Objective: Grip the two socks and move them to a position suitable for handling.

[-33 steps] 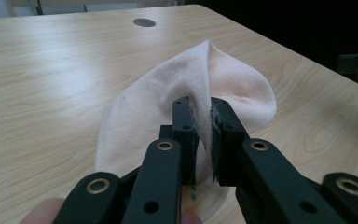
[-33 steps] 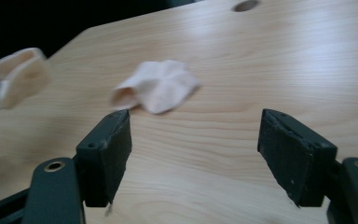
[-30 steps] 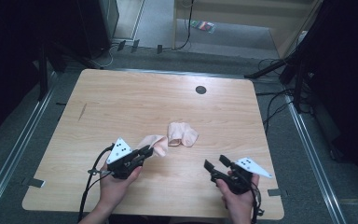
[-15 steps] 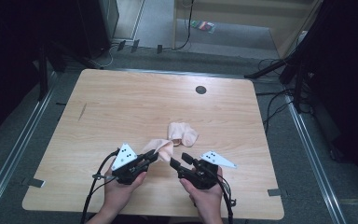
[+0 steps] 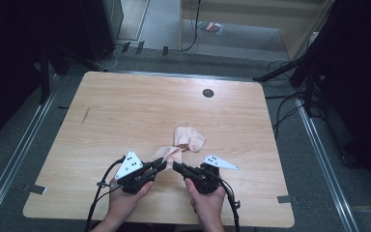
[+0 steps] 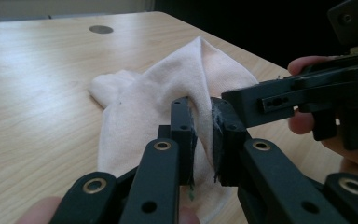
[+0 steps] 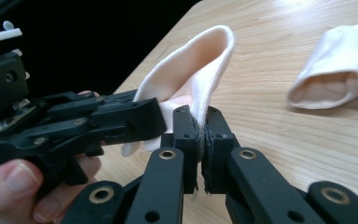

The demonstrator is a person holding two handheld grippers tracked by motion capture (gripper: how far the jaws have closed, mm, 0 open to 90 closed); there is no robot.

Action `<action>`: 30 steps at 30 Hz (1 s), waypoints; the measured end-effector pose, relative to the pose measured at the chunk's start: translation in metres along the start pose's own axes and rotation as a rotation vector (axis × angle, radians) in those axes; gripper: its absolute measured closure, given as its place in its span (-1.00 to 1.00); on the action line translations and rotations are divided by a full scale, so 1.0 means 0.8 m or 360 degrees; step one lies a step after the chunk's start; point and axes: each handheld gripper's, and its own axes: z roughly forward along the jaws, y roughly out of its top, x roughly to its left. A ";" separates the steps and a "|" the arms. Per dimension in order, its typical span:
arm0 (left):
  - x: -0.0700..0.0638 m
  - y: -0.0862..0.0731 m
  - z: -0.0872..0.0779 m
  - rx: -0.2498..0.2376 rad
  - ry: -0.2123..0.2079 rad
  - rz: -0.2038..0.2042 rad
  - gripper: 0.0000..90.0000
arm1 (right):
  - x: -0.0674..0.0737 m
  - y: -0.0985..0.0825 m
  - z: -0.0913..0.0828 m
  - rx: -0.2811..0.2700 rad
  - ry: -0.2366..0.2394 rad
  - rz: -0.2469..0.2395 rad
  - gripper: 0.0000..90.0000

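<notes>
Swinging in from the right edge, the right gripper (image 5: pixel 176 166) has just been closing and now pinches the pale pink, soft knit sock (image 5: pixel 170 153) beside the left gripper (image 5: pixel 162 164), also clamped on its cloth. A second matching sock (image 5: pixel 189 137) lies crumpled just beyond on the light wood-grain surface (image 5: pixel 125 111); grey carpet floor (image 5: pixel 232 48) behind.

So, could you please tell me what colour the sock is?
Pale peach-pink sock, clearest in the right gripper view.

Black left tongs (image 5: pixel 160 165) and right tongs (image 5: pixel 176 166), each with brass-ringed rivets on their links, a white three-cornered dotted plate on top, and a trailing black cable.
</notes>
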 end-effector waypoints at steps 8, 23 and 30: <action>0.002 0.000 0.002 0.0033 -0.0095 0.0026 0.76 | 0.001 0.004 -0.009 0.0072 -0.0110 -0.0211 0.95; 0.016 -0.007 0.001 0.0188 -0.0028 0.0321 0.94 | -0.009 0.018 -0.047 0.0186 -0.0609 -0.1027 0.72; 0.031 -0.028 -0.004 0.0393 -0.0228 0.0404 0.73 | -0.027 -0.008 -0.063 0.0469 -0.0203 -0.0936 0.09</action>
